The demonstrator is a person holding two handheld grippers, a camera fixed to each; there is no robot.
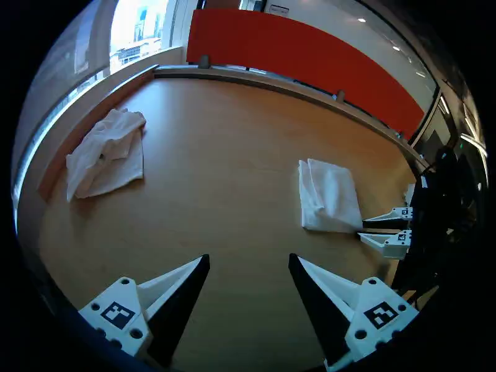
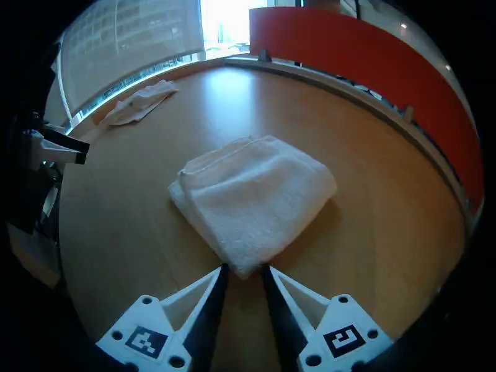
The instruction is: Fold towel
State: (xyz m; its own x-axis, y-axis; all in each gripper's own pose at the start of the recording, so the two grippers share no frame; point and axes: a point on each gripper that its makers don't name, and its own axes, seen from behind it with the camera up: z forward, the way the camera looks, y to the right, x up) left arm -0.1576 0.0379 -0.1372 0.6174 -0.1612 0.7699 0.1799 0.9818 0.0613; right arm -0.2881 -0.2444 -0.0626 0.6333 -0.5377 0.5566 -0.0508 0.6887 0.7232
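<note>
A folded towel (image 2: 254,192), white, is seen lying on a wooden table (image 2: 384,235) at the centre of the right gripper view. Its near corner is set between the fingertips of the right gripper (image 2: 244,270) at the bottom of the frame. The two fingers are drawn close together on either side of that corner; whether it is actually pinched cannot be told. In the left gripper view, the left gripper (image 1: 248,260) is shown released at the bottom of the frame, its fingers spread wide above bare wood. The folded towel is placed right of centre there, with the right gripper just beside its lower right corner. A second, crumpled towel (image 1: 105,152) is seen at the upper left, near the table's raised edge. A red panel (image 1: 297,56) is stretched across the top, behind the table.
</note>
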